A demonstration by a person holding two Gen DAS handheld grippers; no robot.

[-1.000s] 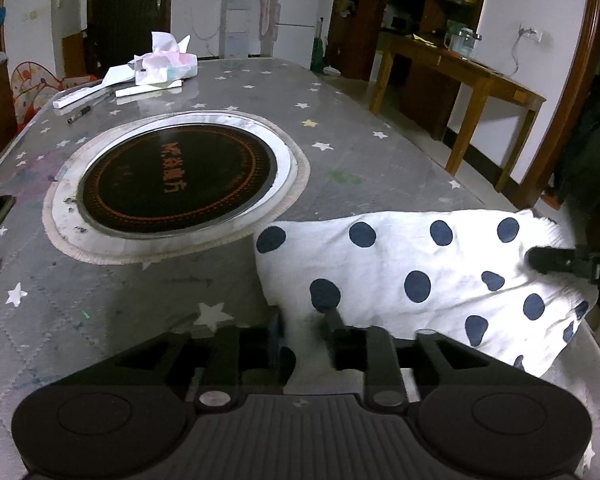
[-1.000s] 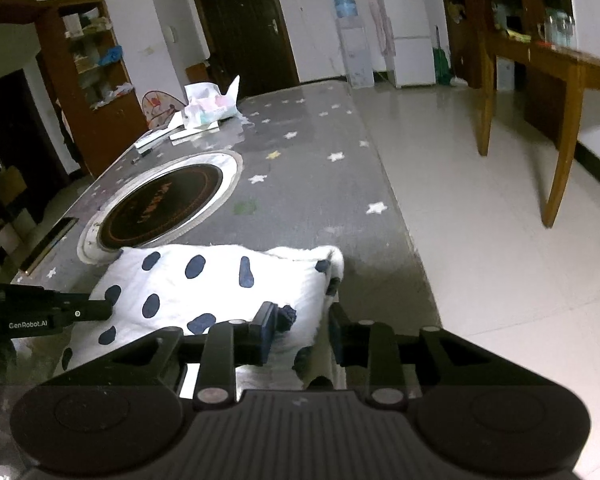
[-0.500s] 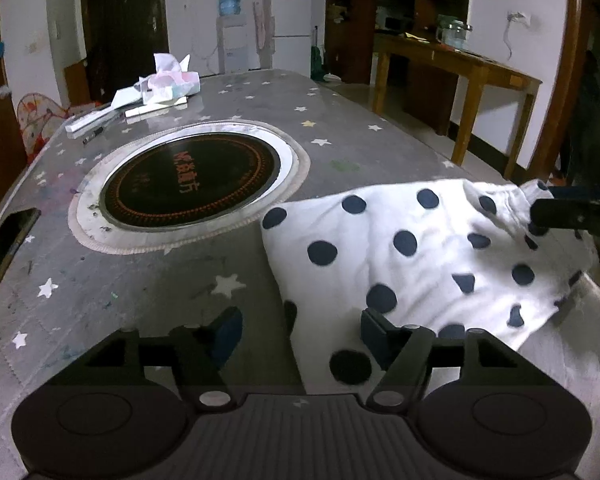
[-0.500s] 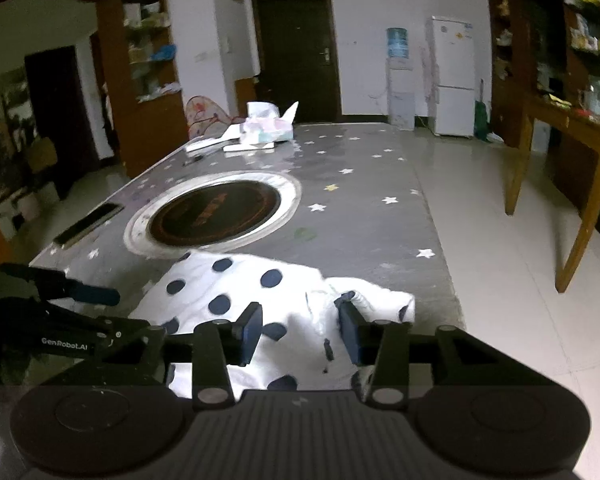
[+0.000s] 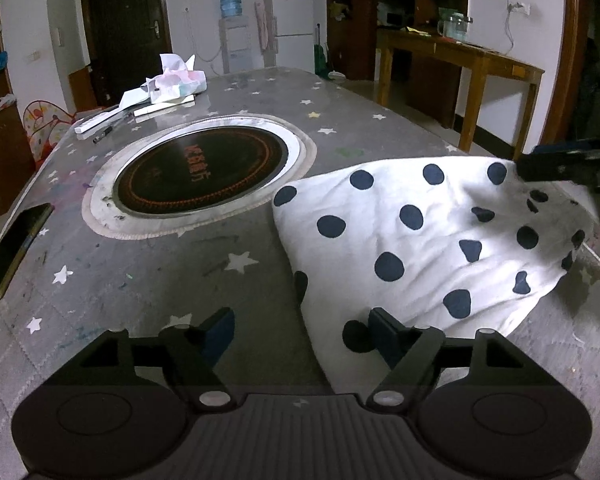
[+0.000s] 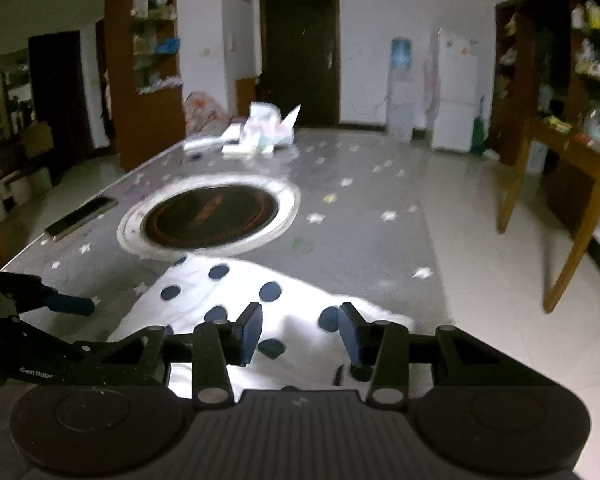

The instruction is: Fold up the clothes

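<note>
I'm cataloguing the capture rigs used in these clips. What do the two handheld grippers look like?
Both match: the left gripper and right gripper have a black ribbed body flanked by two round discs, angular black linkages with silver pivot screws, and two fingers with dark blue pads. White "GenRobot" lettering shows on the left gripper's side in the right wrist view. No cables or sleeves are visible.

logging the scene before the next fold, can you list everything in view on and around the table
polka-dot garment: one, white with dark dots, near right of table
table: one, grey with white stars
round cooktop: one, black, set in table centre
phone: one, dark, left table edge
tissue pack and papers: a pile, white and pink, far end
pen: one, dark, by the papers
fridge: one, white, far wall
water dispenser: one, blue bottle
wooden side table: one, brown, right
left gripper: open, jaws just opened, garment edge between
right gripper: open over garment
</note>
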